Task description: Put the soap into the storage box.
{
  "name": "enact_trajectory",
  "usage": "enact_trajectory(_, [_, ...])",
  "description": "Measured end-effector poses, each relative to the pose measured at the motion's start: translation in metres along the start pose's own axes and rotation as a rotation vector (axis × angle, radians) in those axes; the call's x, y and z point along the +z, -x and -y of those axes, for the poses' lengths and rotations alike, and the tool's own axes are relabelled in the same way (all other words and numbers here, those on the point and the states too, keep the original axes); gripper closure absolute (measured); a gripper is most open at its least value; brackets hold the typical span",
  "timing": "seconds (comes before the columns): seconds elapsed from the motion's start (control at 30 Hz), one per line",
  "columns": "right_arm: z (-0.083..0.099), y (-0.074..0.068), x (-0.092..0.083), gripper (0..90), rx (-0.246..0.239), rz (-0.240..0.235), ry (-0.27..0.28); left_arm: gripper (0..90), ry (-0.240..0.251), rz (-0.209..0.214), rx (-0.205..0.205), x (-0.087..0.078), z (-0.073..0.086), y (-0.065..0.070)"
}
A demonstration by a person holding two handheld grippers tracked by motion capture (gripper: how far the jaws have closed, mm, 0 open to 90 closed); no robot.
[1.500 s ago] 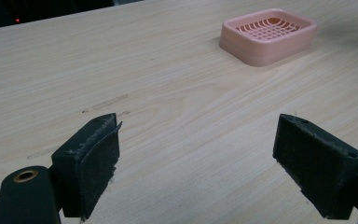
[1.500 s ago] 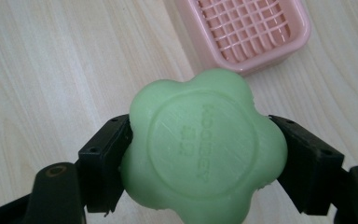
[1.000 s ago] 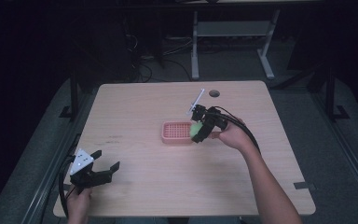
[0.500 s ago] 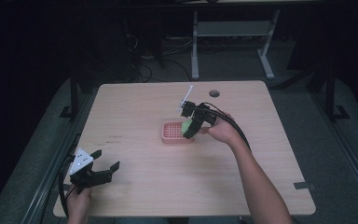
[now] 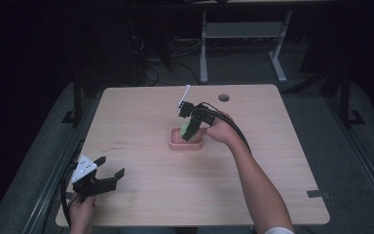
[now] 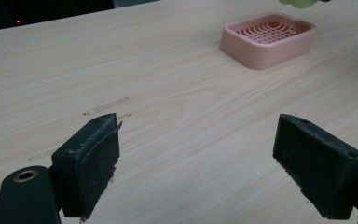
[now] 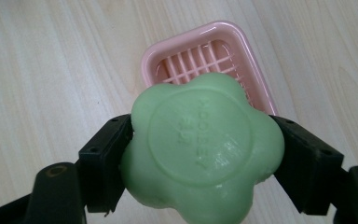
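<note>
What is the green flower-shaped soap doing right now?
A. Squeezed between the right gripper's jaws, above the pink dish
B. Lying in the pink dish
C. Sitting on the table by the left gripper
A: the green soap sits clamped between the right gripper's jaws, with the pink dish below it.

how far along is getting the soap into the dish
Done: the right gripper has the green soap clamped between its jaws and lifted off the table. In hand: the soap hangs above the pink soap dish, not yet in it. Left: lower it onto the dish's grid and let go. The left gripper sits open near the table's front left corner, holding nothing.
</note>
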State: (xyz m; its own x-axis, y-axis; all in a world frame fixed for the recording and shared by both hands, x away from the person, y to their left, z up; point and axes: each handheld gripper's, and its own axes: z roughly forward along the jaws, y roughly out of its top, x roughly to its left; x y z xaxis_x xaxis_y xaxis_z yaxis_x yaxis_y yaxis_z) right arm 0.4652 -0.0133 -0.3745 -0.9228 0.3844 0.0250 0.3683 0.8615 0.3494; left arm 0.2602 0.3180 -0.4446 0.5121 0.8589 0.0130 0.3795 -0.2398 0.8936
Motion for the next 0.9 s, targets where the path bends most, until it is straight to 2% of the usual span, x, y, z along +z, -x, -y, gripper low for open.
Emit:
enact_trajectory(0.3, [-0.004, 0.01, 0.02, 25.3, 0.029, -0.011, -0.03, 14.2, 0.0, 0.003, -0.001, 0.0, 0.0, 0.0])
enact_trajectory(0.67, [-0.015, 0.013, 0.045, 25.3, 0.044, -0.019, -0.046, 14.2, 0.001, 0.001, -0.002, 0.0, 0.0, 0.0])
enact_trajectory(0.9, [-0.017, 0.015, 0.05, 25.2, 0.054, -0.018, -0.039, 14.2, 0.003, 0.002, -0.001, 0.0, 0.0, 0.0])
